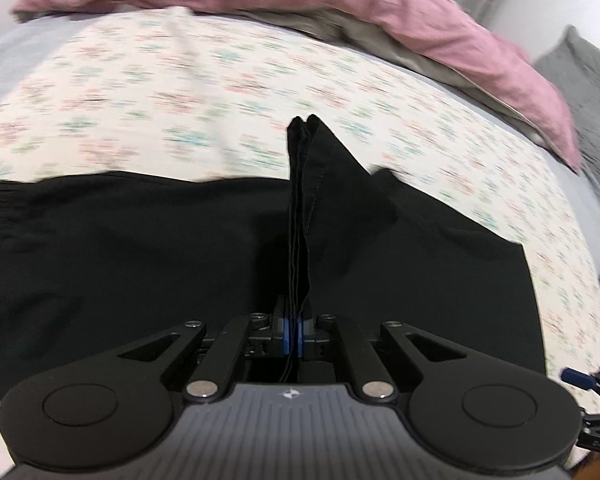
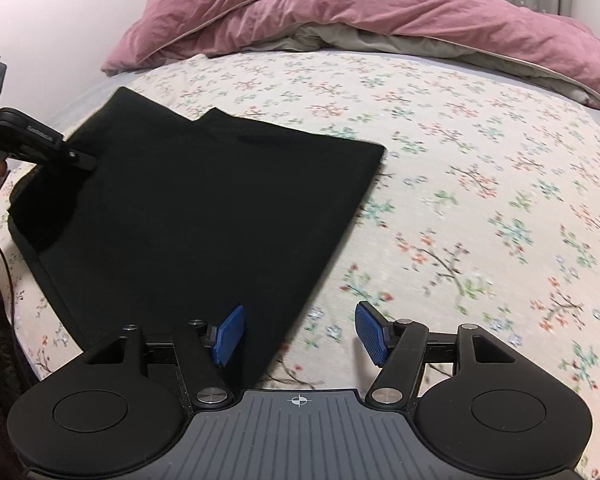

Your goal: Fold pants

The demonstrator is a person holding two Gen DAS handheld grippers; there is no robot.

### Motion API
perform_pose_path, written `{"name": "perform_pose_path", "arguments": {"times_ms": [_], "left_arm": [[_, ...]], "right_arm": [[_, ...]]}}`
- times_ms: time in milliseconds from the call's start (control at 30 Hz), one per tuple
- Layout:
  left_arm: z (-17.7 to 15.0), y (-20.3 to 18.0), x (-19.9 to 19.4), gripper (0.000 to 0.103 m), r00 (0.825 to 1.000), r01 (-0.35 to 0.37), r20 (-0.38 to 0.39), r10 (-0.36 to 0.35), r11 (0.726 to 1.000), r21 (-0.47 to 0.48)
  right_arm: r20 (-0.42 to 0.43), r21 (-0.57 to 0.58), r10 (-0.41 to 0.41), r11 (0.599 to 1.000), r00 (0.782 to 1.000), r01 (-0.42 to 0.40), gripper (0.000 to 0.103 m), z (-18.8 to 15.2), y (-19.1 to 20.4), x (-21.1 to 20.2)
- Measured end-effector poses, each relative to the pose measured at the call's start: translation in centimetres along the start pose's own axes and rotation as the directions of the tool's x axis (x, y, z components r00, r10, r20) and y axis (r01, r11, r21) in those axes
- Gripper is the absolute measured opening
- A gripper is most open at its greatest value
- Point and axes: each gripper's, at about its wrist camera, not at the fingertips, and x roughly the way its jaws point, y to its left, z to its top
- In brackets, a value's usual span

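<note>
In the left wrist view the flowered sheet point(image 1: 180, 92) is smearing into streaks, so its print is reading only as blurred dashes, and the pink duvet point(image 1: 340, 4) is running off the top edge. The black pants point(image 1: 140, 248) are passing behind the left gripper point(image 1: 293, 334) along the bottom, which is hiding their near edge, and they are showing as flat black where folds are too dark to tell. In the right wrist view the left gripper point(image 2: 82, 158) is being cut off by the left edge, so its closure is staying unreadable there.
</note>
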Motion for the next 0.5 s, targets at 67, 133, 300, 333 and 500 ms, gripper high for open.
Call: {"name": "perform_pose_path", "arguments": {"times_ms": [67,133,300,333,500], "left_arm": [[0.2,1.9,-0.7,0.012,0.999,-0.036,0.01,0.036,0.999,-0.026],[0.4,3.9,-1.5,0.012,0.998,-0.067,0.017,0.068,0.996,-0.056],[0.7,6.4,-2.8,0.012,0.99,-0.134,0.034,0.138,0.984,-0.115],[0.7,6.9,-3.0,0.012,0.987,-0.15,0.038,0.155,0.981,-0.121],[0.7,10.1,-4.4,0.012,0.967,-0.239,0.051,0.248,0.961,-0.137]], "right_arm": [[-0.002,-0.01,0.007,1.0,1.0,-0.007,0.062,0.1,0.5,0.2],[-0.005,-0.02,0.014,1.0,1.0,-0.014,0.063,0.6,0.8,0.6],[-0.008,-0.056,0.021,0.998,1.0,-0.021,0.063,1.5,1.7,1.4],[-0.008,-0.06,0.025,0.998,1.0,-0.026,0.063,1.6,1.9,1.6],[-0.012,-0.075,0.044,0.996,0.999,-0.044,0.063,2.2,2.9,2.2]]}}
